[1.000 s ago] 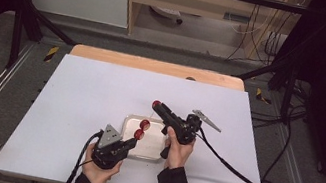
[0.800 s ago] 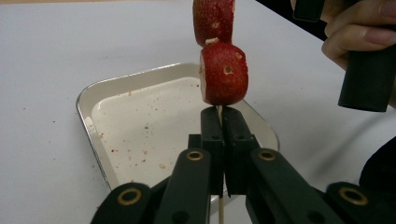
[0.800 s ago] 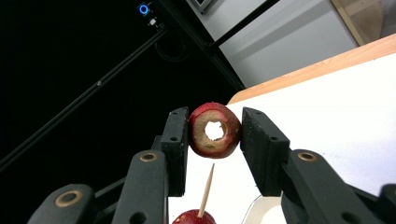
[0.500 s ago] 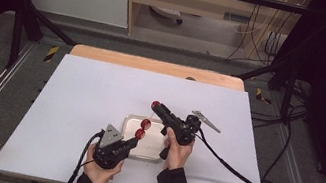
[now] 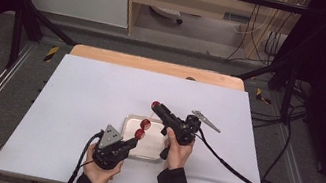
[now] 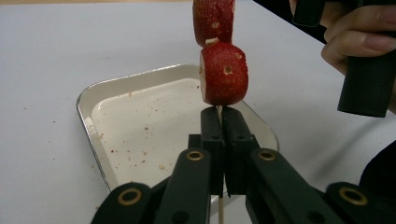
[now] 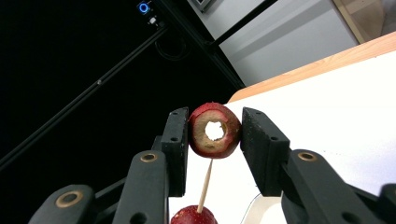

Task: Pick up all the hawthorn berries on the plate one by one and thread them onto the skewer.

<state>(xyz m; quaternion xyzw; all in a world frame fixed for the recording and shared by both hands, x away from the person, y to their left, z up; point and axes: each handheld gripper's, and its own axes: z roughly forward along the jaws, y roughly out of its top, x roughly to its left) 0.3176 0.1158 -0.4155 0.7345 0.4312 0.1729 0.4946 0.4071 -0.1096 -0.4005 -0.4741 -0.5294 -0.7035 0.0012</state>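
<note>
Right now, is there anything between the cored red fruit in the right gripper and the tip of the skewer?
Nothing visible. The cored red fruit sits between the right gripper jaws, and the skewer tip points up just below it with bare air between.

Thin wooden skewer [image 6: 219,108]: mostly hidden in left gripper view, just a sliver between the shut black left gripper [image 6: 219,122] and the lower round red cored fruit piece [image 6: 224,73]; bottom end cut off by the lower edge. Upper red fruit piece [image 6: 214,19] above it cut off by the top edge. Person's hand [image 6: 359,39] right of the jaws cut off by top and right edges.

Right gripper view: red fruit piece [image 7: 192,216] below the black right gripper [image 7: 214,133] cut off at the bottom edge; shallow metal tray [image 7: 261,207] shows just a rim corner between the jaws.

High view: skewer too thin to make out.
</note>
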